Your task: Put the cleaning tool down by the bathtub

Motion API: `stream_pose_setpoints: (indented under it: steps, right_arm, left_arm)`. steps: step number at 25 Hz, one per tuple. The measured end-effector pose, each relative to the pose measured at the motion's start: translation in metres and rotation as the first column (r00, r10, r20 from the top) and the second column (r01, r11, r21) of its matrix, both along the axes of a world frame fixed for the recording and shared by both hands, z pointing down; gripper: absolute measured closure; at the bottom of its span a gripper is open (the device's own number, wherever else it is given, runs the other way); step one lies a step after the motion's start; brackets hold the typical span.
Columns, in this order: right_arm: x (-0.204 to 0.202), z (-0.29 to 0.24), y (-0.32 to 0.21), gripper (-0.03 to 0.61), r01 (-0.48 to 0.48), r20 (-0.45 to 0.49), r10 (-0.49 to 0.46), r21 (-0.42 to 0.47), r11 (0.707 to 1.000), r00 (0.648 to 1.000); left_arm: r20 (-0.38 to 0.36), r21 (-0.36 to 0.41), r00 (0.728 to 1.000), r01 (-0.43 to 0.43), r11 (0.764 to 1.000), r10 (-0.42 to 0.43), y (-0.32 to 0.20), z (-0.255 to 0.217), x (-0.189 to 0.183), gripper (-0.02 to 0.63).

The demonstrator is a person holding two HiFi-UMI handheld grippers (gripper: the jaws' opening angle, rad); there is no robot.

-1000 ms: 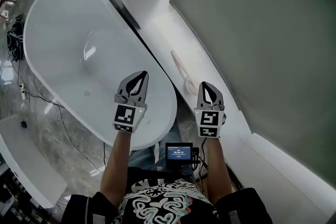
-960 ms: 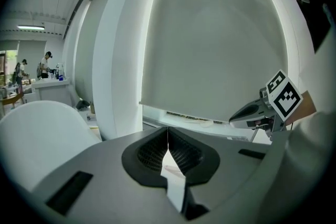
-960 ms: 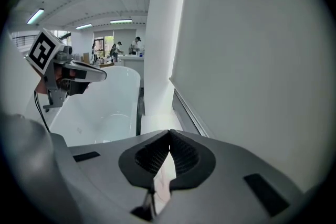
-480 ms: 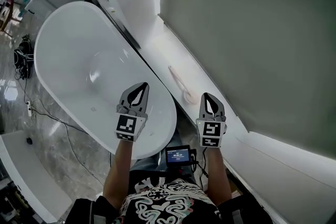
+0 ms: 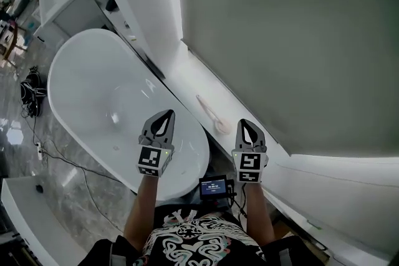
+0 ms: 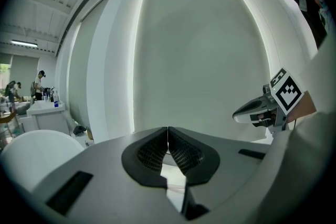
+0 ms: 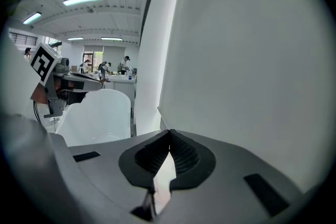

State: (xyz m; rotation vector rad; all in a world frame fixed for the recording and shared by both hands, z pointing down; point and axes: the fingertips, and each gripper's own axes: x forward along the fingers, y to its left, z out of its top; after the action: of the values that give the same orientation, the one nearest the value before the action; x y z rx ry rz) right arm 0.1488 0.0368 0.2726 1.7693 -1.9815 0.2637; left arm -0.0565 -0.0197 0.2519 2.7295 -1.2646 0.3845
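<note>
A pale long-handled cleaning tool [image 5: 211, 113] lies on the white ledge [image 5: 187, 81] between the white bathtub [image 5: 93, 96] and the grey wall. My left gripper [image 5: 167, 114] hangs over the tub's near end, shut and empty. Just short of the tool's near end, my right gripper [image 5: 245, 124] is held above the ledge, also shut with nothing in it. In the left gripper view the jaws [image 6: 168, 128] meet at the tips, and the right gripper [image 6: 247, 110] shows at the right. The right gripper view shows its tips [image 7: 169, 132] touching, with the tub [image 7: 102, 113] at the left.
Black cables [image 5: 31, 96] trail over the marble floor left of the tub. A white counter [image 5: 65, 0] with bottles stands beyond the tub's far end. A small screen [image 5: 214, 186] hangs at the person's waist. People stand far off in the room.
The head view has tilted so the tub and ledge sit lower and farther. Both grippers stay shut and have drifted slightly down in the picture; the tool has not moved.
</note>
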Motion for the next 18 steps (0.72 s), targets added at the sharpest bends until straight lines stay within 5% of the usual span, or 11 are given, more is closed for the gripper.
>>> stream_pose_setpoints:
  steps: [18]
  right_arm:
    - [-0.033, -0.096, 0.05, 0.551, -0.017, 0.017, 0.015, 0.122, 0.992, 1.0]
  left_arm:
    - [-0.036, 0.145, 0.999, -0.013, 0.989, 0.018, 0.043, -0.101, -0.027, 0.597]
